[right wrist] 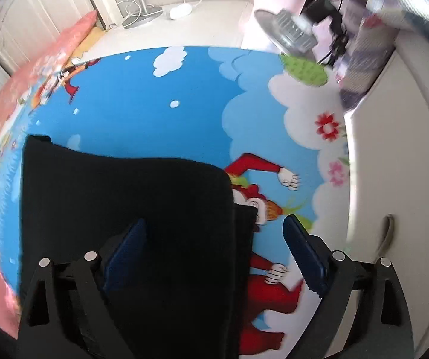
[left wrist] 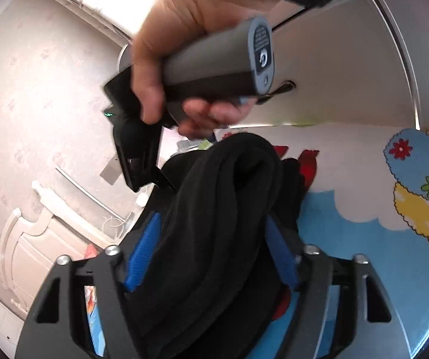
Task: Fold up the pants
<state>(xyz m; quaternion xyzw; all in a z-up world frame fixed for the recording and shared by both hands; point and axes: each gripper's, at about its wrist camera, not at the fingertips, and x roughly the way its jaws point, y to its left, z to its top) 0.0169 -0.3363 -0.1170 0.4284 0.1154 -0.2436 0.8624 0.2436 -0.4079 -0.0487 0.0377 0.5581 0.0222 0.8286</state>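
Observation:
In the left wrist view, black pants are bunched into a thick roll between the blue pads of my left gripper, which is shut on the cloth. A hand holding the grey handle of the other gripper hovers just beyond the roll. In the right wrist view, the pants lie flat and folded on a blue cartoon mat. My right gripper points down over their right edge. It is wide open, with one pad above the cloth, the other above the mat, and nothing pinched.
A white cabinet with a handle borders the mat on the right. A pink cushion lies along the mat's left edge. A silver round object and dark cables sit at the far right, and a lamp base with white cord at the back.

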